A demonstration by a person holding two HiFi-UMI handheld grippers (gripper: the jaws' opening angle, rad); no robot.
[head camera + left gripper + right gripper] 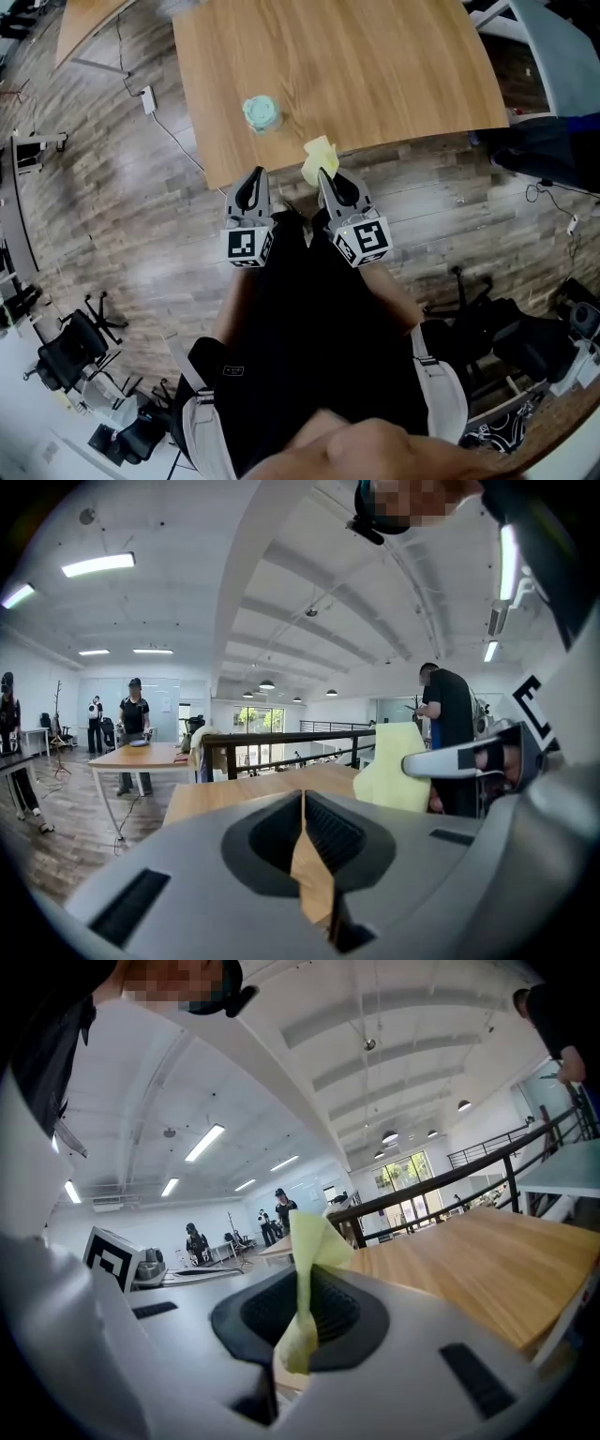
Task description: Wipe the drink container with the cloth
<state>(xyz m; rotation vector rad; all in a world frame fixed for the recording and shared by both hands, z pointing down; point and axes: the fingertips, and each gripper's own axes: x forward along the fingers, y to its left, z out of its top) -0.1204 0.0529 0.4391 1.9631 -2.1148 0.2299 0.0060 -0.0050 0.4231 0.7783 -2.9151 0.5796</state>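
Grippers first: right gripper [302,1283] is pinching the yellow cloth [309,1241], jaws shut on a fold, with most of it sticking up past the tips. Left gripper [303,803] is sitting closed, holding nothing. Both are hovering at the table's [394,66] near edge. Container [262,113] is standing upright near the near-left corner, teal lid on, nothing touching it. Wiping isn't looking started; I'm judging all of it still to do.

Black clothing [319,328], grey hand-held grippers [255,178] [325,178]
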